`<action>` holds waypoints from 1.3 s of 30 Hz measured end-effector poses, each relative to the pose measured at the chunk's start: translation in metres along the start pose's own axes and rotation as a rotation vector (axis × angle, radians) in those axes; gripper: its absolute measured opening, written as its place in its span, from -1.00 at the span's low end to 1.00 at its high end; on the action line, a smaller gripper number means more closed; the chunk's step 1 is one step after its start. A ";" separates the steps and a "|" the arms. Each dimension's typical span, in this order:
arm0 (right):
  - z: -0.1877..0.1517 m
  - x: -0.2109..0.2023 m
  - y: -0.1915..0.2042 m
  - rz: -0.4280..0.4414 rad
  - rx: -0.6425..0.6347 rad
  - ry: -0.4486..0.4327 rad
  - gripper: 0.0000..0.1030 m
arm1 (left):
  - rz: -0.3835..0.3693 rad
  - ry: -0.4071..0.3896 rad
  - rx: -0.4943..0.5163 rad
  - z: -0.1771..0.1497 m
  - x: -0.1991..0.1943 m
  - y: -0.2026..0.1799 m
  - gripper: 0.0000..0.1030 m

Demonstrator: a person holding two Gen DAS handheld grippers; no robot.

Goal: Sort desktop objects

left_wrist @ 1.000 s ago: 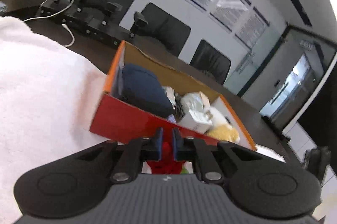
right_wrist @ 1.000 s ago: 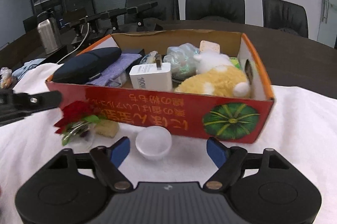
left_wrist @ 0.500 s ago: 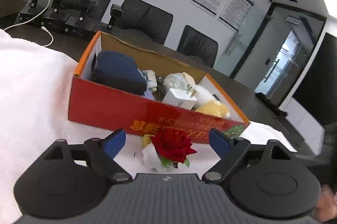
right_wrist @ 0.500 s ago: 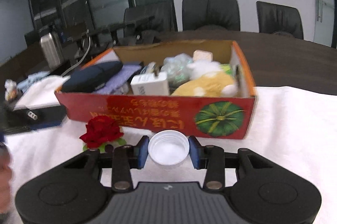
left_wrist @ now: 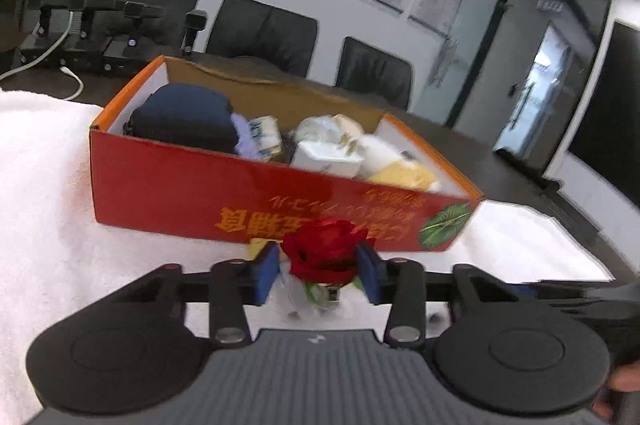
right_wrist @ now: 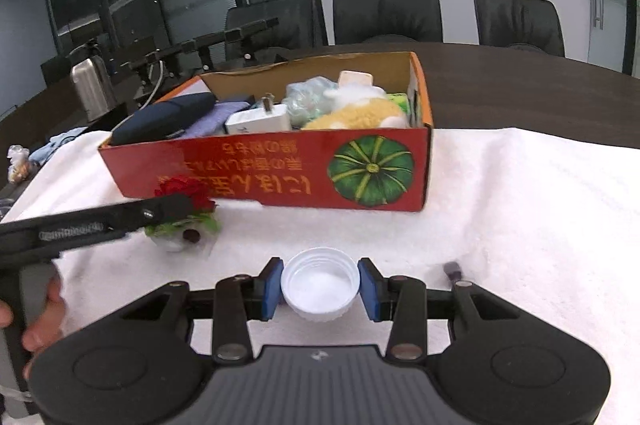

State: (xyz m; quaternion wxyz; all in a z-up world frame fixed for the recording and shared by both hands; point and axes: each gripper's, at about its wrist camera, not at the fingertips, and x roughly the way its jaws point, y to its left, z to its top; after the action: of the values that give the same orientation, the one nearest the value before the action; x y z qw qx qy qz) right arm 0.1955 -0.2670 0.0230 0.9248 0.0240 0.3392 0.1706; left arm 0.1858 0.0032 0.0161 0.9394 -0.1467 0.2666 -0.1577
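Observation:
A red rose (left_wrist: 324,253) with green leaves and a clear wrapper rests on the white towel (left_wrist: 48,205), just in front of the red cardboard box (left_wrist: 180,185). My left gripper (left_wrist: 318,265) has the blossom between its blue pads. Its jaws are closing, and the pads touch the petals on both sides. In the right wrist view a black finger of the left gripper (right_wrist: 172,205) lies across the rose (right_wrist: 180,187). My right gripper (right_wrist: 320,285) is shut on a white bottle cap (right_wrist: 320,289), open side up, low over the towel (right_wrist: 520,225).
The box (right_wrist: 260,169) holds a dark pouch, a white charger, a plush toy and other items. A small dark piece (right_wrist: 452,269) lies on the towel right of the cap. A steel flask (right_wrist: 92,89), desk microphones (left_wrist: 100,25) and chairs stand beyond. A hand (right_wrist: 40,325) grips the left tool.
The left jaws went from shut to wide open and have now come in around the rose. The right jaws closed on the white cap. The box looks a little farther off.

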 end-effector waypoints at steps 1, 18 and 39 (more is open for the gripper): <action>0.000 -0.002 -0.002 -0.023 0.001 -0.016 -0.08 | -0.017 -0.005 -0.018 0.003 -0.008 0.001 -0.43; -0.031 -0.023 0.085 0.212 -0.391 -0.159 -0.41 | -0.195 0.003 -0.272 -0.003 -0.047 0.012 -0.64; -0.024 0.012 0.100 0.233 -0.388 0.021 0.02 | 0.085 0.060 -0.275 0.005 -0.036 0.036 -0.47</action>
State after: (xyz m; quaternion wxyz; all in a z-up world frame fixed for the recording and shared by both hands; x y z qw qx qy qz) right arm 0.1590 -0.1701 0.0131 0.8826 -0.1171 0.3046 0.3383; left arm 0.1671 0.0501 0.0241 0.9079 -0.2578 0.3198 -0.0841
